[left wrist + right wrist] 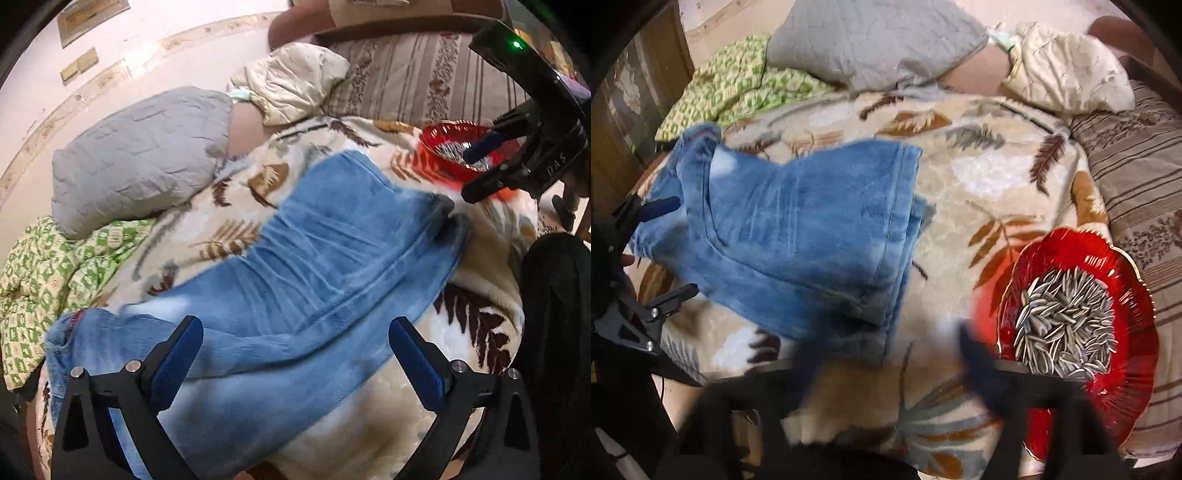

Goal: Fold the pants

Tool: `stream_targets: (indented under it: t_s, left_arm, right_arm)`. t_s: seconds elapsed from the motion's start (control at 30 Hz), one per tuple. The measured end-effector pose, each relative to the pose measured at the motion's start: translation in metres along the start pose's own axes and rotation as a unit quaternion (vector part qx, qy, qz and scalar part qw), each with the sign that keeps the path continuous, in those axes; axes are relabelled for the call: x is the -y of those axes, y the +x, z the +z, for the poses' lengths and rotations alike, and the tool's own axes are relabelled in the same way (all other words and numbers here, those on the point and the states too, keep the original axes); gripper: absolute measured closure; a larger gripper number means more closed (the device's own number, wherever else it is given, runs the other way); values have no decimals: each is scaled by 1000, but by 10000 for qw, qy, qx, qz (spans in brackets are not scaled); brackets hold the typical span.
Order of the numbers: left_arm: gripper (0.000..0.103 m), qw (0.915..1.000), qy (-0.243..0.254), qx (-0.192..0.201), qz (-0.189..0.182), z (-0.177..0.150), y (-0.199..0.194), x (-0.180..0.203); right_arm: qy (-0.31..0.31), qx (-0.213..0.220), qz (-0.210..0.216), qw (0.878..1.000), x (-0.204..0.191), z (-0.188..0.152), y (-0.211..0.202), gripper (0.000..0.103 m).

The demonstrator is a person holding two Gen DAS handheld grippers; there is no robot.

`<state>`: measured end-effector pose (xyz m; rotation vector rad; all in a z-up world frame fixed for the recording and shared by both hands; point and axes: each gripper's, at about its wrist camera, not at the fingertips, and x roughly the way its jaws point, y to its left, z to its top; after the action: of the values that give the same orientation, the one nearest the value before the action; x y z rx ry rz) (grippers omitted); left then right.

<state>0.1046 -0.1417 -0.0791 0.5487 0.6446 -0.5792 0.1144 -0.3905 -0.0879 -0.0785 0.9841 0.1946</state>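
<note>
Light blue jeans (314,258) lie folded over on a cream leaf-patterned blanket (229,206). In the right wrist view the jeans (798,236) form a broad folded block with the hems toward the right. My left gripper (295,332) is open, hovering just above the near part of the jeans, holding nothing. It also shows at the left edge of the right wrist view (665,251). My right gripper (890,332) is open and blurred by motion, just off the jeans' near corner. It shows in the left wrist view (491,162) over the bowl.
A red glass bowl (1137,332) of sunflower seeds sits on the blanket (979,177) close to my right gripper; it also shows in the left wrist view (439,136). A grey pillow (140,155), a green patterned quilt (40,280), a cream quilt (295,81) and a striped mattress (1137,177) surround the blanket.
</note>
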Motion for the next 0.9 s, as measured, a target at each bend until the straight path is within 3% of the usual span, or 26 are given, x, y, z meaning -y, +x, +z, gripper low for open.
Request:
stream_targets:
  t_s: [0.17, 0.33, 0.5, 0.7, 0.9]
  left_arm:
    - [2, 9983, -577, 40, 34, -3, -14, -36]
    - [2, 9888, -1478, 29, 214, -25, -34, -97]
    - [2, 9687, -2407, -100, 595, -61, -51, -177]
    - [1, 9353, -3461, -395, 620, -92, -51, -276]
    - [1, 9323, -3481, -809, 563, -76, -19, -342]
  right_arm:
    - [-102, 16, -28, 9999, -12, 12, -4, 19]
    - [-279, 157, 119, 9994, -31, 26, -7, 19]
    - [-569, 330, 426, 9969, -64, 49, -5, 19]
    - [-916, 501, 908, 9904, -117, 82, 9, 19]
    - [-1241, 476, 1325, 9822, -181, 112, 41, 19]
